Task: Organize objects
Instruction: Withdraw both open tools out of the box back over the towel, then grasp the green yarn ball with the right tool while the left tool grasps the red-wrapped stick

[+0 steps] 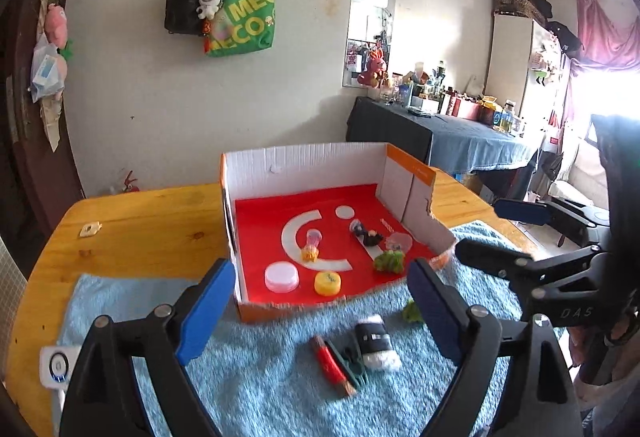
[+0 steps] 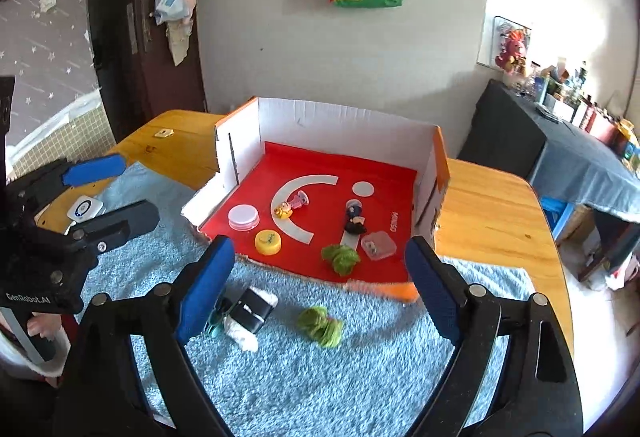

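A cardboard box point(image 1: 304, 163) point(image 2: 344, 117) with a red floor holds a pink lid point(image 1: 281, 276) point(image 2: 243, 217), a yellow cap point(image 1: 327, 283) point(image 2: 268, 241), small figurines point(image 1: 311, 247) point(image 2: 355, 217) and a green leafy toy point(image 1: 389, 261) point(image 2: 340, 257). On the blue towel point(image 1: 272, 389) point(image 2: 320, 377) lie a black-and-white roll point(image 1: 374, 341) point(image 2: 250, 313), a red-handled tool point(image 1: 332, 365), a teal clip point(image 1: 352, 359) and a second green toy point(image 1: 412, 311) point(image 2: 321, 325). My left gripper point(image 1: 320, 313) is open above the towel. My right gripper point(image 2: 316, 291) is open over the second green toy.
The wooden table point(image 1: 140, 229) point(image 2: 492, 213) carries a white device point(image 1: 56, 365) point(image 2: 84, 209) at the left. A cloth-covered side table with bottles point(image 1: 460, 133) stands at the right. Bags hang on the wall point(image 1: 240, 17).
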A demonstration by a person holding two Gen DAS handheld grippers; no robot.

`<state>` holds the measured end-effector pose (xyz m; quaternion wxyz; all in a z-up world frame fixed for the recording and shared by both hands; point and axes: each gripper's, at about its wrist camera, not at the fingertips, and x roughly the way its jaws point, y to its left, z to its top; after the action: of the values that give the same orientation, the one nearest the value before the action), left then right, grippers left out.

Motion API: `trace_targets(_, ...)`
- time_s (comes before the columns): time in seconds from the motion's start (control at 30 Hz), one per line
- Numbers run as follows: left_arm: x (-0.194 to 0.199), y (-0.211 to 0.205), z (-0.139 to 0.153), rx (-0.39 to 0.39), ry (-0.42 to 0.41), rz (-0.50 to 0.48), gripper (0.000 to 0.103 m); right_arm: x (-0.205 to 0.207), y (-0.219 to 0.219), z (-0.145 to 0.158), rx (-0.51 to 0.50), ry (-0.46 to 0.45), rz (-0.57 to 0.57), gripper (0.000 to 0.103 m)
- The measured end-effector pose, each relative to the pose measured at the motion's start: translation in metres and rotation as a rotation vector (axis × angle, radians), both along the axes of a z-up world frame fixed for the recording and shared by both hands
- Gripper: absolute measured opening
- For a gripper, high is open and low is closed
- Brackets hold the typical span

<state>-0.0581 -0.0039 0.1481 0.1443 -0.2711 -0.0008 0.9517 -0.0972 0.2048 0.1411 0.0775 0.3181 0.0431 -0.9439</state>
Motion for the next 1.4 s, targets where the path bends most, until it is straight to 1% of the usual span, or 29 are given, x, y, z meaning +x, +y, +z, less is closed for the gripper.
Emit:
trace_targets(0.13, 0.014, 0.000, -0.012, 0.010, -0.012, 0.007, 0.092, 0.020, 0.003, -0.007, -0.040, 0.027, -0.020, 0.088)
trace_targets(0.2, 0.022, 0.001, -0.017, 0.013, -0.008, 0.019, 0.099, 0.028, 0.003, -0.011, -0.043, 0.038, -0.034, 0.090)
trace_targets(0.27, 0.030, 0.000, -0.021, 0.015, 0.001, 0.029, 0.101, 0.037, 0.002, -0.015, -0.042, 0.053, -0.047, 0.097)
trace_targets(0.4, 0.041, -0.003, -0.030, 0.025, -0.006, 0.048, 0.103, 0.053, 0.000, -0.025, -0.041, 0.068, -0.062, 0.097)
trace_targets(0.53, 0.042, -0.003, -0.045, 0.035, -0.043, 0.054, 0.103, 0.061, 0.001, -0.042, -0.066, 0.046, -0.078, 0.098)
trace_targets(0.7, 0.040, 0.002, -0.068, 0.021, -0.091, 0.065, 0.103, 0.064, 0.003, -0.063, -0.087, 0.018, -0.100, 0.098)
trace_targets(0.8, 0.037, 0.002, -0.082, 0.021, -0.127, 0.071, 0.103, 0.063, 0.006, -0.074, -0.116, -0.010, -0.106, 0.098)
trace_targets(0.9, 0.033, 0.003, -0.094, 0.024, -0.165, 0.073, 0.103, 0.063, 0.007, -0.083, -0.107, -0.015, -0.121, 0.098)
trace_targets(1.03, 0.028, 0.003, -0.105, 0.038, -0.205, 0.073, 0.103, 0.060, 0.008, -0.095, -0.114, -0.042, -0.124, 0.098)
trace_targets(1.2, 0.024, 0.003, -0.112, 0.033, -0.226, 0.079, 0.103, 0.055, 0.009, -0.103, -0.119, -0.069, -0.120, 0.098)
trace_targets(1.27, 0.021, 0.004, -0.113, 0.020, -0.229, 0.084, 0.103, 0.054, 0.009, -0.104, -0.123, -0.071, -0.120, 0.098)
trace_targets(1.4, 0.012, 0.007, -0.119, -0.044, -0.244, 0.097, 0.103, 0.053, 0.010, -0.105, -0.124, -0.070, -0.123, 0.098)
